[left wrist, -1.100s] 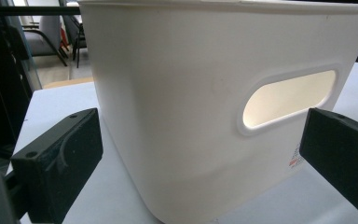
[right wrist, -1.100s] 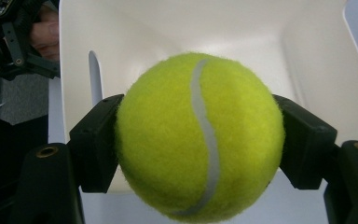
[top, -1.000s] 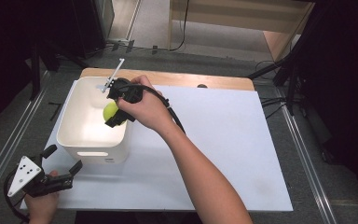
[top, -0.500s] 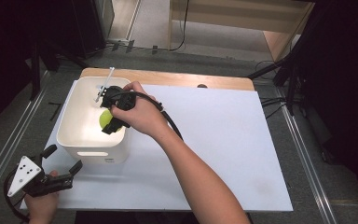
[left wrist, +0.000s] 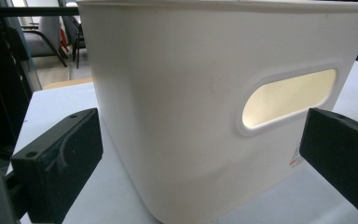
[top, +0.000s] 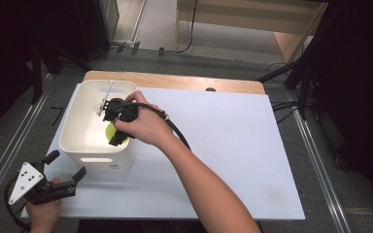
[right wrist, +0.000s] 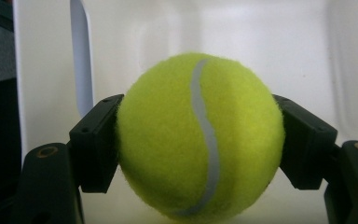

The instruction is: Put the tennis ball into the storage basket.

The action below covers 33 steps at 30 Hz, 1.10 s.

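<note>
One fuzzy yellow-green tennis ball (right wrist: 199,137) with a pale grey curved seam is clamped between the two black jaws of the right gripper (right wrist: 199,144), a pad pressed against each side of it. In the high view the ball (top: 110,131) sits at the gripper's tip, below the person's right hand (top: 143,127), inside the one white plastic rectangular bin (top: 71,127) and low between its walls; whether it touches the bin's floor cannot be told. No brand name can be read on the ball's visible face.

The bin has rounded corners and an oval handle cut-out in its near wall (left wrist: 286,97) and another in the far wall (top: 115,91). A small label with red marks (left wrist: 294,161) sits low on the near wall, too small to read. The bin stands at the left part of one white rectangular board (top: 233,145), which lies on a wooden tabletop (top: 175,80).

The left gripper (top: 64,171), held in the person's left hand (top: 43,211) at the board's near left corner, points at the bin's near wall with its two jaws spread wide apart and nothing between them; it is near the bin without touching it, and well apart from the ball. A grey three-cornered plate (top: 25,182) tops it.
</note>
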Motion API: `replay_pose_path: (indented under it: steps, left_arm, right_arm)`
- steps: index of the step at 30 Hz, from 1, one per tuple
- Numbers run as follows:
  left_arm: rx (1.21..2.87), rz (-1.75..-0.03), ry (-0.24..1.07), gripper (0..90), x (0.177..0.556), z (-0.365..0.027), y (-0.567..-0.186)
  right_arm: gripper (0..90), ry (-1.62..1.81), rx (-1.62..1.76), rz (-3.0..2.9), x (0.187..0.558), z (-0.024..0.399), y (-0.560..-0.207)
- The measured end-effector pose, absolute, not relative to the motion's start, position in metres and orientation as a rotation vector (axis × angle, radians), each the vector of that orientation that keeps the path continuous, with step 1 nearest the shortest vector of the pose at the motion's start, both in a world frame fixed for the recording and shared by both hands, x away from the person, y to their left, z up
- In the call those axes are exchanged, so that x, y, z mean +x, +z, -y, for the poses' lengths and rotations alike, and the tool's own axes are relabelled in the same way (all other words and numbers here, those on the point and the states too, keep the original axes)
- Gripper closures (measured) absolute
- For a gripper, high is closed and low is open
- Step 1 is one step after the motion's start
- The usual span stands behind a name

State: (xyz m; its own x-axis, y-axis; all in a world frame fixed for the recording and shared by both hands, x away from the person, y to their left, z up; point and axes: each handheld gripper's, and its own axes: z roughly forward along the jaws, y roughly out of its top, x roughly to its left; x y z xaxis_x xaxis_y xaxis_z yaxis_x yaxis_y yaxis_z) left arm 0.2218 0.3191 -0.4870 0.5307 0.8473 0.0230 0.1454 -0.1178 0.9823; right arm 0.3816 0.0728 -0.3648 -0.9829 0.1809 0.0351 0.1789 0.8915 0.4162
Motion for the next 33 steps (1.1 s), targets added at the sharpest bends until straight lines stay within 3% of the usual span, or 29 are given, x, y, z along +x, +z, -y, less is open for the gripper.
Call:
replay_pose_path:
  steps: [18, 20, 26, 33]
  left_arm:
    - [1.594, -0.865, 0.746, 0.0, 0.222, -0.320, -0.487]
    - [1.591, -0.870, 0.743, 0.0, 0.222, -0.321, -0.487]
    - [1.592, -0.867, 0.743, 0.0, 0.222, -0.320, -0.487]
    - [1.592, -0.866, 0.744, 0.0, 0.222, -0.320, -0.487]
  right_arm:
    - [22.7, 0.568, 0.256, -3.037, 0.376, -0.078, -0.373]
    - [17.3, 0.547, 0.260, -3.034, 0.375, -0.077, -0.373]
    - [15.5, 0.582, 0.280, -3.008, 0.375, -0.068, -0.365]
    - [5.8, 0.683, 0.322, -2.946, 0.373, -0.053, -0.350]
